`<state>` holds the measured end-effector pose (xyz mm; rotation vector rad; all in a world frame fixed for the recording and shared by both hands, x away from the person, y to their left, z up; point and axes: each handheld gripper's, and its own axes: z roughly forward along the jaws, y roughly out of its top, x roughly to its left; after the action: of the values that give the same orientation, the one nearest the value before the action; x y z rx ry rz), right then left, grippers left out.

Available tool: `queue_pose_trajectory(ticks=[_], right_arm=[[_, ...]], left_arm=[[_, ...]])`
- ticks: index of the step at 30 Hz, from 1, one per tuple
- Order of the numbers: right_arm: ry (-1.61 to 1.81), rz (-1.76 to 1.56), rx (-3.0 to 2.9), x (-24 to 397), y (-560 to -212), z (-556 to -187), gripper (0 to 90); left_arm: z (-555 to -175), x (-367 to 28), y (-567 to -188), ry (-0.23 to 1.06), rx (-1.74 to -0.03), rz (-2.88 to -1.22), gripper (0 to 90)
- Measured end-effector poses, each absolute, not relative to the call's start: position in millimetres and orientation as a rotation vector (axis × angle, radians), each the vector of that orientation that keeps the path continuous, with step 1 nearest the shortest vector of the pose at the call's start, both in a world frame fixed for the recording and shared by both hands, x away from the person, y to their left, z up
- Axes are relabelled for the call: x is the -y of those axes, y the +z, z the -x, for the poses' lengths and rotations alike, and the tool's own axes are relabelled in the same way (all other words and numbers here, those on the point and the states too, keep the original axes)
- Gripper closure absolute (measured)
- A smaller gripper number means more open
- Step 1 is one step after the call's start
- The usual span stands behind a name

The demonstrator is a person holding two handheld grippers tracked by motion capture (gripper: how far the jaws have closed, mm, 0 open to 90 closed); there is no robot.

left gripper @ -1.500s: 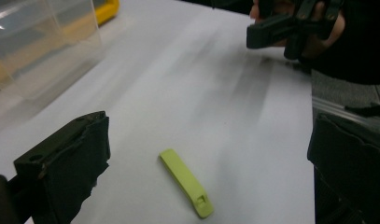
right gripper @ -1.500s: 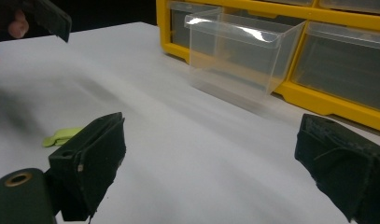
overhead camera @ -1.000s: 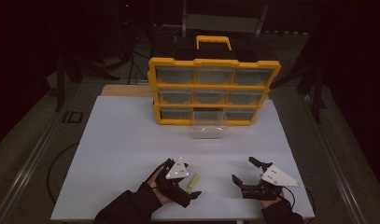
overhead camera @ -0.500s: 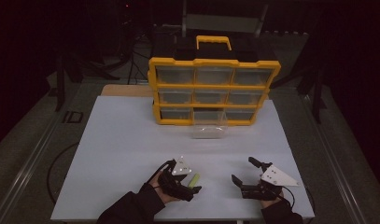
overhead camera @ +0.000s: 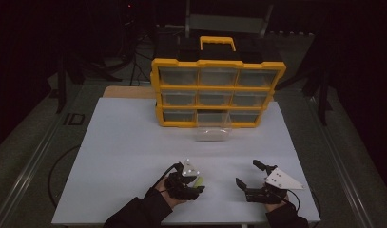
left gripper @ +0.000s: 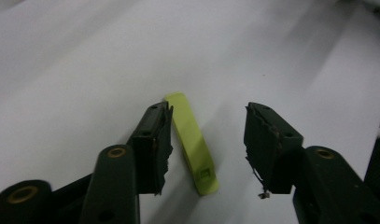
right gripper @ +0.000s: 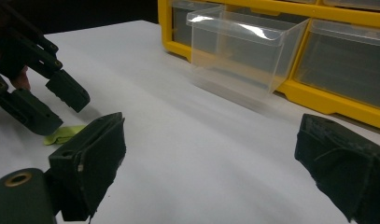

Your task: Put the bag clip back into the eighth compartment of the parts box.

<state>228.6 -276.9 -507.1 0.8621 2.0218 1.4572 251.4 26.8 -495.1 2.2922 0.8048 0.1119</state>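
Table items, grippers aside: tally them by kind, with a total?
Yellow organiser: 1
Clear drawer, pulled out in front of it: 1
Green strip, between the open left gripper jaws: 1
Total: 3

White table (overhead camera: 134,142) under dim light. Yellow drawer organiser (overhead camera: 218,92) at 12 o'clock, upright, black top, yellow handle (overhead camera: 217,43). Three rows of clear drawers. Clear drawer (overhead camera: 213,129) pulled out from bottom row, middle slot, resting on table just before cabinet. Yellow-green flat strip (left gripper: 192,142) lying on table at 6 o'clock. Dark surroundings beyond.
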Motion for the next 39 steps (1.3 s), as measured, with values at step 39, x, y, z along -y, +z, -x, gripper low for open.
queue_pose_trajectory(ticks=[39], right_arm=[[1.456, -0.866, -2.026, 277, -508, -229, 8.5]], left_arm=[[-261, -24, -490, 0.115, -0.76, -2.43, 79.1]])
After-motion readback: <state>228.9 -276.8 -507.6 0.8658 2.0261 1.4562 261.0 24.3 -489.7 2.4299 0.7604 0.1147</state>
